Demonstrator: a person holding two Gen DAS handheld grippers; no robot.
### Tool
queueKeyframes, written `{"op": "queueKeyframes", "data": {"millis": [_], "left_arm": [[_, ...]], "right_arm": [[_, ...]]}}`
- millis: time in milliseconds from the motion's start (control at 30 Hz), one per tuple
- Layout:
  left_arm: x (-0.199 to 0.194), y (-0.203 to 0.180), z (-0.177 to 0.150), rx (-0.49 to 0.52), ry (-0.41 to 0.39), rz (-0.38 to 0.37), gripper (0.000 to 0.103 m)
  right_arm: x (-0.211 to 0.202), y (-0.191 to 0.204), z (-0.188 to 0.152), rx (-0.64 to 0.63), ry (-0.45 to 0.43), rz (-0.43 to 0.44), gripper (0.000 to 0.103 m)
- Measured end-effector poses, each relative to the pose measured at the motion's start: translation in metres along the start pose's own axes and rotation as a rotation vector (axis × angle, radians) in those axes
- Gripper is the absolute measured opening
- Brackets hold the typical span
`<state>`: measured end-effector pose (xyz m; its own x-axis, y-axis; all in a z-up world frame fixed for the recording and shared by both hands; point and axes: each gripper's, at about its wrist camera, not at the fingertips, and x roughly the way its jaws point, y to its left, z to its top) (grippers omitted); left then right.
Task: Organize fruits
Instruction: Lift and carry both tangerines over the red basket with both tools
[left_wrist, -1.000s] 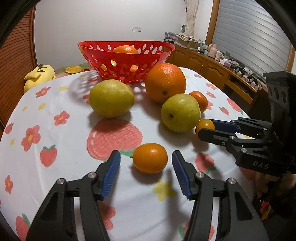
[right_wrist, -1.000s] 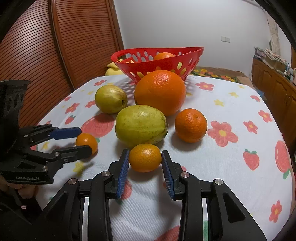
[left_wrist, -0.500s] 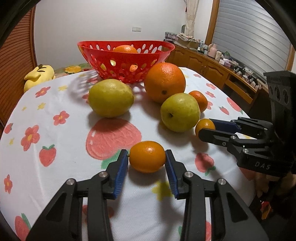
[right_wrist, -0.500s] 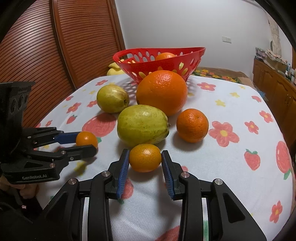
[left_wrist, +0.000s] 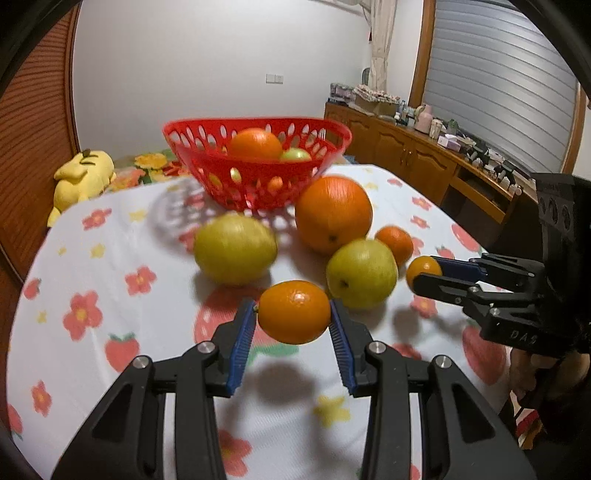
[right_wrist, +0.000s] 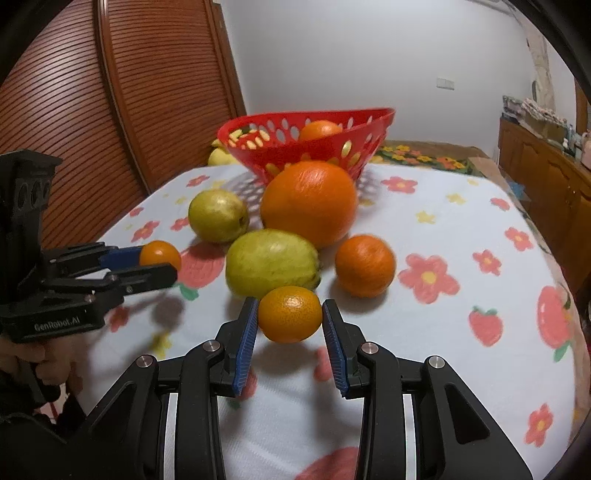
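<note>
"GenRobot.AI" printed on left gripper (right_wrist: 147, 264) body, beside the red basket (right_wrist: 306, 147). Right gripper (left_wrist: 428, 275) body shows partial "DAS".

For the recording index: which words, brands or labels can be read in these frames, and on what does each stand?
"GenRobot.AI": on the body of the left tongs, seen from the right wrist view.
"DAS": on the body of the right tongs, seen from the left wrist view; any further letters are cut off.
Items on the sideboard: too small and blurred to read.

A lived-in home room: floral tablecloth (left_wrist: 110, 295), yellow plush toy (left_wrist: 83, 177), cluttered wooden sideboard (left_wrist: 424, 166), louvered wooden doors (right_wrist: 129, 92).
</note>
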<state>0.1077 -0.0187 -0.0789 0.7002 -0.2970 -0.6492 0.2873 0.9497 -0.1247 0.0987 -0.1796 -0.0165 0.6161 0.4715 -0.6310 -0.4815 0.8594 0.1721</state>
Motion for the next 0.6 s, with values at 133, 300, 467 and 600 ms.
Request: {"op": "queueKeyframes", "data": {"millis": [133, 300, 467, 600], "left_arm": [[-0.005, 0.001, 0.015, 0.007, -0.027, 0.009, 0.039], [-0.009, 0.002, 0.030, 0.020, -0.049, 0.020, 0.039], [-0.008, 0.001, 0.042, 0.031, -0.064, 0.027, 0.039], [-0.004, 0.006, 0.052, 0.022, -0.068, 0.032, 0.039]], "right_arm": [[-0.011, -0.005, 0.017, -0.010, -0.027, -0.006, 0.035], [-0.021, -0.008, 0.041, -0.036, -0.062, -0.012, 0.035], [-0.022, -0.009, 0.059, -0.053, -0.078, -0.017, 0.035], [-0.018, -0.011, 0.073, -0.060, -0.081, -0.014, 0.035]]}}
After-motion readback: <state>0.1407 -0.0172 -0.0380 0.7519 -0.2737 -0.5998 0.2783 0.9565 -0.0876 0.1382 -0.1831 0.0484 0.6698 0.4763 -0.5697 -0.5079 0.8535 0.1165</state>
